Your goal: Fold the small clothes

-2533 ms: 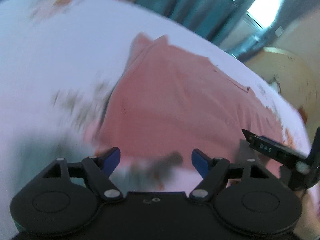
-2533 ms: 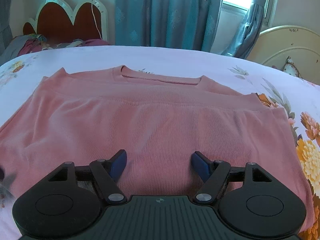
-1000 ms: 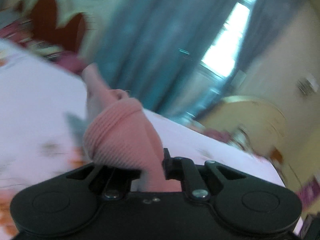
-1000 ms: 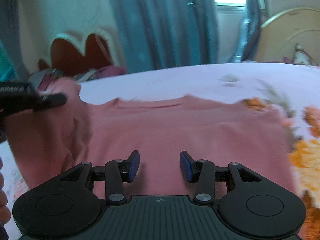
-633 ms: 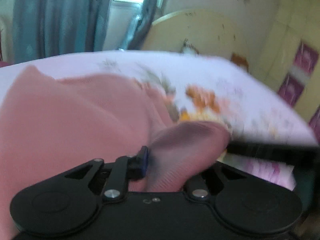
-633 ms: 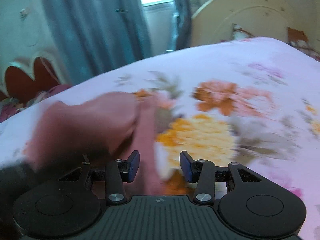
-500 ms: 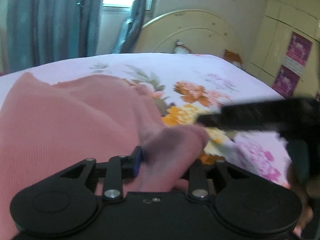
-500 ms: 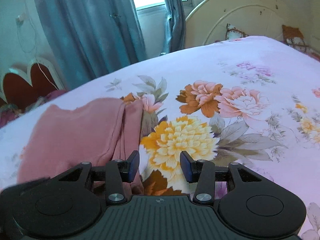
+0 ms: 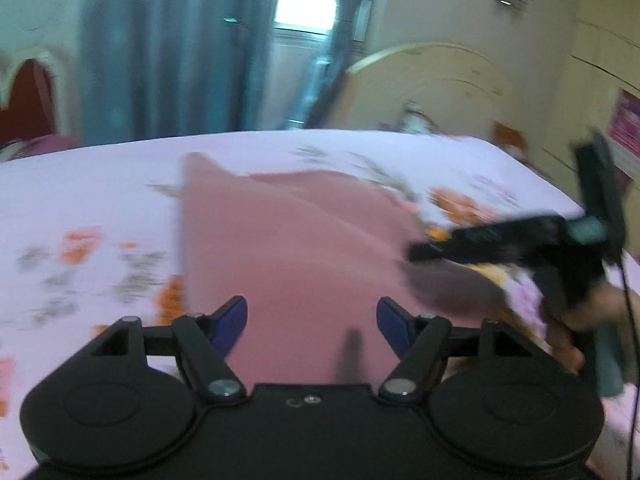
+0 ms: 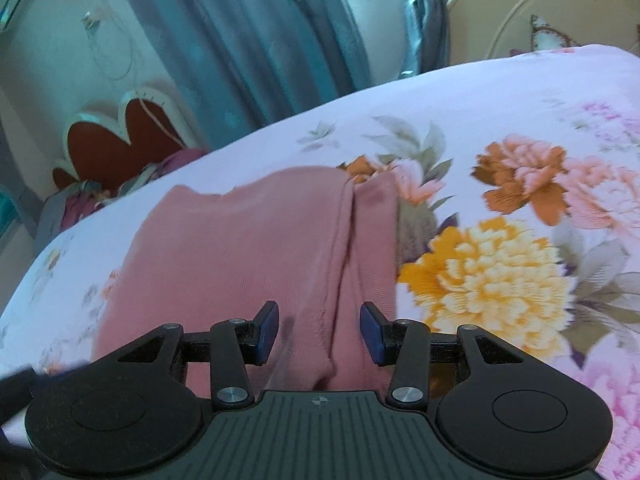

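The pink top [image 10: 248,248] lies folded on the flowered bedsheet [image 10: 500,92], its right edge doubled over in a ridge. The left claw [image 9: 311,322] is spread wide above it, gripping nothing. The right claw [image 10: 318,330] is partly spread around the ridge, not pinching it. Blue curtains [image 10: 248,40] and a cream headboard [image 10: 552,12] stand behind the bed.

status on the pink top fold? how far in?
Done: one side of the pink top is folded across, its edge forming a seam near the right side. In hand: nothing; the left hand-held gripper and right hand-held gripper are both open above the fabric. Left: likely at least one more fold to make it compact on the floral bedsheet.
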`<state>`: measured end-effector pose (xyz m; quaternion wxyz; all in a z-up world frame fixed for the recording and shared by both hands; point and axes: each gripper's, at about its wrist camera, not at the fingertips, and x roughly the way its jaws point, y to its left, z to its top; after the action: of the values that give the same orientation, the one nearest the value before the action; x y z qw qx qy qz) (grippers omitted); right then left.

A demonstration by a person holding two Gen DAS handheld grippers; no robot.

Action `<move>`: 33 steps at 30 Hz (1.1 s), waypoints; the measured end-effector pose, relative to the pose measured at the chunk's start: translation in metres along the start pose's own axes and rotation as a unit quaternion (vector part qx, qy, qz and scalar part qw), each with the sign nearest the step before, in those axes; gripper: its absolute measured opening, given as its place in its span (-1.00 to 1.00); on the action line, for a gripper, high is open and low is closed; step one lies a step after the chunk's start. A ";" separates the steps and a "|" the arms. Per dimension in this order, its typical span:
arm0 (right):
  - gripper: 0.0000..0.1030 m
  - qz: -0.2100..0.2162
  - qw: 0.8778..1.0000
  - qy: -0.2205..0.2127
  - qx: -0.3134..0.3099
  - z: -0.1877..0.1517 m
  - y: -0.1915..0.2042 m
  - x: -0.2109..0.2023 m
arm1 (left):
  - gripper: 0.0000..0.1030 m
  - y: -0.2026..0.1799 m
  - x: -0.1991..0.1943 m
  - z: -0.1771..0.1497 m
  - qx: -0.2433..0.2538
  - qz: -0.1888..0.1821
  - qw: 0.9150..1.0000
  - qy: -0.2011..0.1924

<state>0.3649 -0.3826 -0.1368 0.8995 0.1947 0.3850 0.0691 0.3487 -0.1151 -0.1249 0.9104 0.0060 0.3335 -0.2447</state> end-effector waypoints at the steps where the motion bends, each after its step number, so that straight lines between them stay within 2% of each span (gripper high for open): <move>1: -0.13 0.001 1.000 0.002 -0.001 0.000 0.001 0.002 | 0.36 0.007 0.001 0.002 -0.011 0.010 1.000 -0.002; 6: -0.15 -0.020 1.000 -0.006 -0.020 -0.001 0.005 0.005 | 0.36 0.027 0.008 0.014 -0.043 0.038 0.998 -0.016; 7: -0.26 -0.028 0.999 -0.009 -0.030 -0.001 0.007 0.005 | 0.36 0.031 0.007 0.017 -0.048 0.040 0.998 -0.019; 8: -0.57 -0.030 0.999 -0.007 -0.038 -0.001 0.010 0.004 | 0.36 0.033 0.007 0.017 -0.050 0.042 0.998 -0.022; 16: -0.57 -0.006 0.999 0.009 -0.031 0.001 0.011 0.002 | 0.37 0.039 0.012 0.021 -0.047 0.041 0.998 -0.023; 21: -0.57 -0.017 0.999 0.011 -0.031 0.003 0.014 0.016 | 0.37 0.036 0.025 0.021 -0.046 0.038 0.998 -0.015; 24: -0.57 -0.010 0.999 0.021 -0.038 0.004 0.017 0.024 | 0.37 0.035 0.030 0.022 -0.050 0.034 0.998 -0.013; 27: -0.58 -0.004 1.000 0.026 -0.004 0.006 0.005 0.033 | 0.37 0.034 0.033 0.023 -0.049 0.035 0.998 -0.015; 28: -0.63 -0.001 1.000 0.024 0.005 0.007 0.003 0.032 | 0.37 0.033 0.034 0.024 -0.048 0.036 0.998 -0.015; 29: -0.79 0.000 1.000 0.022 0.010 0.008 0.002 0.030 | 0.37 0.033 0.036 0.025 -0.049 0.037 0.998 -0.014; 33: -0.80 -0.020 0.999 -0.021 -0.023 0.013 0.007 0.003 | 0.37 0.030 0.040 0.028 -0.050 0.030 0.998 -0.016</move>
<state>0.3764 -0.3788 -0.1282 0.9127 0.1672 0.3685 0.0561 0.4057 -0.1116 -0.1318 0.9220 -0.0330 0.3299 -0.2002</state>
